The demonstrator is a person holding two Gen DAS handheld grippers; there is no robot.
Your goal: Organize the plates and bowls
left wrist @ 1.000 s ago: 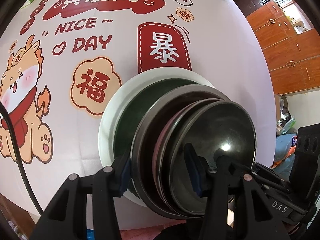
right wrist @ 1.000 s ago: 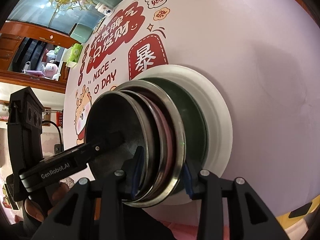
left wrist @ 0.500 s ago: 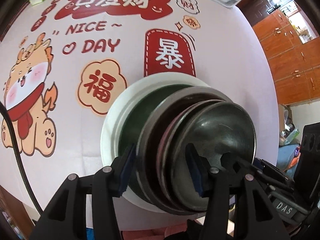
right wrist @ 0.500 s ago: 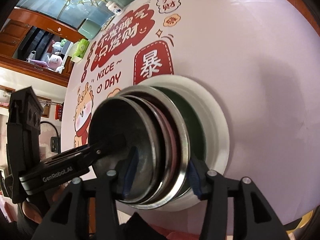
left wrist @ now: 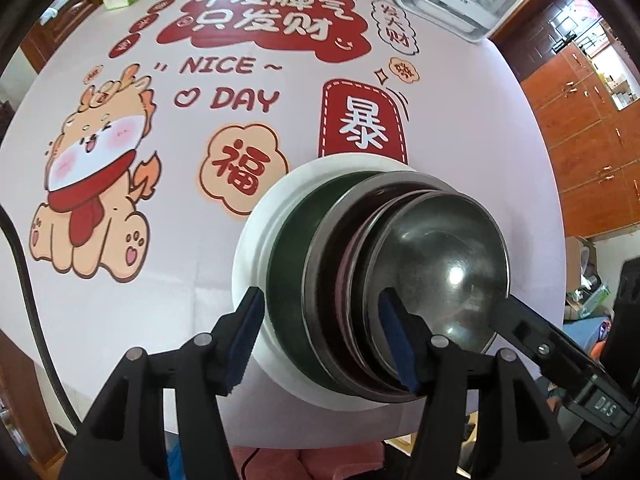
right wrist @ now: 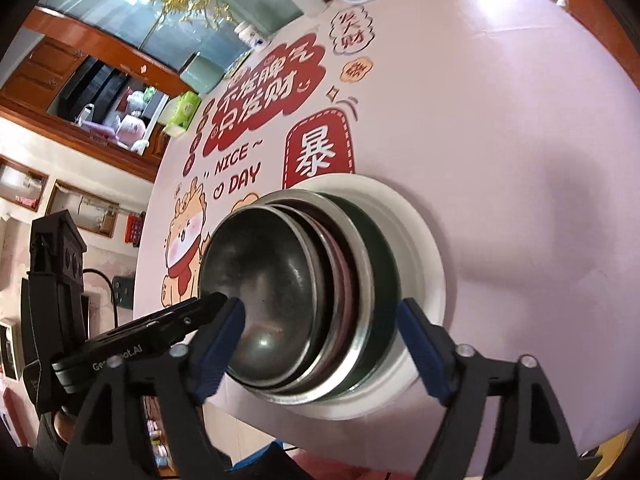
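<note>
On the left, the left gripper [left wrist: 320, 344] has its jaws spread apart, the blue pads straddling the near-left side of the stack without visibly pressing on it. The stack sits near the front edge of the printed tablecloth [left wrist: 120, 160]: a white plate [left wrist: 256, 248] at the bottom, a dark green dish [left wrist: 288, 256] on it, then a wide steel plate [left wrist: 316, 252], a reddish rim (too little shows to name it), and a steel bowl [left wrist: 440, 256] on top.

To the right, the right gripper [right wrist: 320, 352] is also spread wide, flanking the same stack from the near-right; neither grips anything.

By my judgement the pile is heavy and rigid, the white plate breakable, the polished steel slippery, so upper pieces could slide if tilted. Best hold: the white plate's rim on opposite sides, kept level, rather than pinching the thin steel edges.
</note>
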